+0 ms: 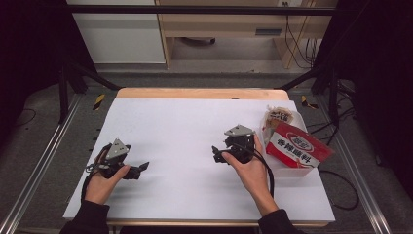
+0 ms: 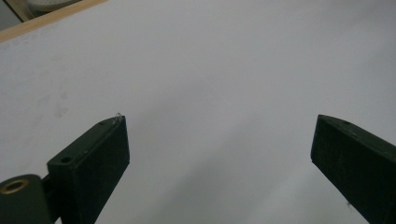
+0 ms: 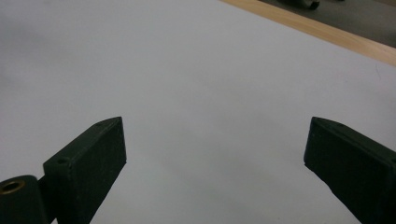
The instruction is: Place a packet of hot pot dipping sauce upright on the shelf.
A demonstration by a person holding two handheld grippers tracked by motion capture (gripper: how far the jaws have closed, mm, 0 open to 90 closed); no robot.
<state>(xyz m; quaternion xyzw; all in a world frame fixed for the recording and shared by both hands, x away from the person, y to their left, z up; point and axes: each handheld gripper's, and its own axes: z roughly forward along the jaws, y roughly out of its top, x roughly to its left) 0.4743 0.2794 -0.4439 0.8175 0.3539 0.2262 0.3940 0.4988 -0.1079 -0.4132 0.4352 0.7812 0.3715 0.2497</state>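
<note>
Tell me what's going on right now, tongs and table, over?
Left tongs open, nothing between them. Right tongs open too. Red snack bag in clear bin at table's right edge, untouched. White tabletop between the tongs bare.

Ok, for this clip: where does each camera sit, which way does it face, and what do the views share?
High view: above the person's side, looking forward and down on the table; both hands, left tool, right tool, a tray of packets at right.
Left gripper view: rides the left tool, jaws wide apart over bare white tabletop.
Right gripper view: rides the right tool, jaws likewise apart.
Shared: white top and wooden far edge.
</note>
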